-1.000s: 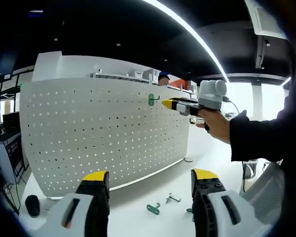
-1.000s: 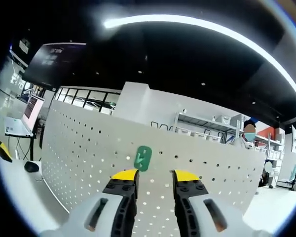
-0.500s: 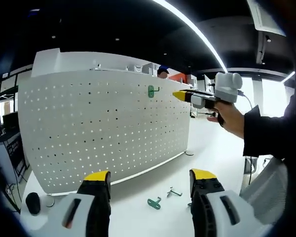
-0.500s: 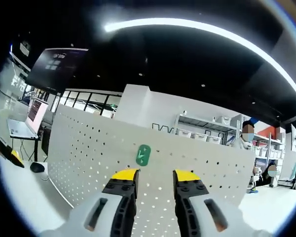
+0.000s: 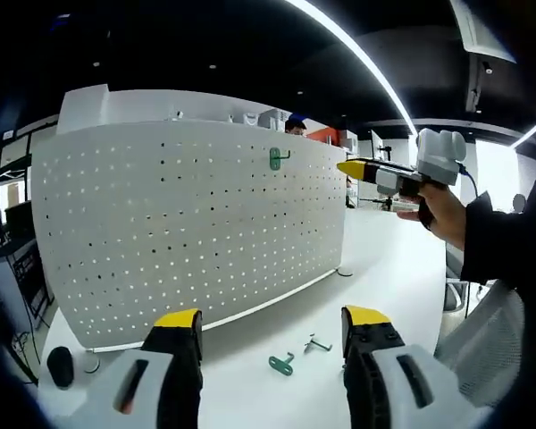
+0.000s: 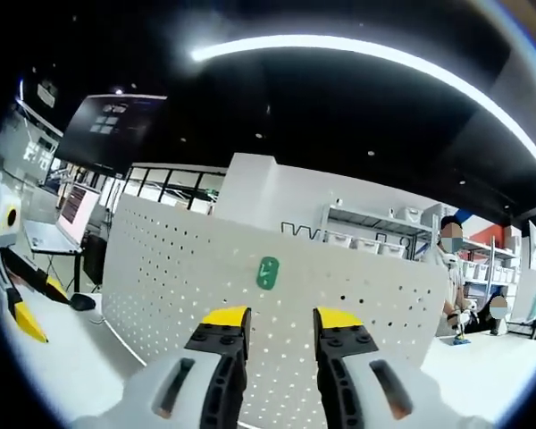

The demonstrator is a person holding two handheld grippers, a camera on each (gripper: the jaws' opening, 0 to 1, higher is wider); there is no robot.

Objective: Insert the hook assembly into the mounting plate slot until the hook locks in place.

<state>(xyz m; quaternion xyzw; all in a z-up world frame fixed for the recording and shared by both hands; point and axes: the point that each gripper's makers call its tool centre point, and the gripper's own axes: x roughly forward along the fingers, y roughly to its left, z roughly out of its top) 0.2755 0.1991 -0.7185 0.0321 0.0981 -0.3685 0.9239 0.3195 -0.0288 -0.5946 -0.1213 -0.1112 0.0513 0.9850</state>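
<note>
One green hook (image 5: 278, 158) sits hung high on the pegboard (image 5: 188, 232), both tools released and empty, so next the left tool (image 5: 268, 332) should grasp the spare hook (image 5: 281, 363) on the near desk (image 5: 250, 384).

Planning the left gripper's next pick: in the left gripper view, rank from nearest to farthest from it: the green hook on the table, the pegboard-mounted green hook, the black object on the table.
1. Green hook on the table, between the jaws.
2. Black object, far left.
3. Mounted green hook, high on the pegboard.
</note>
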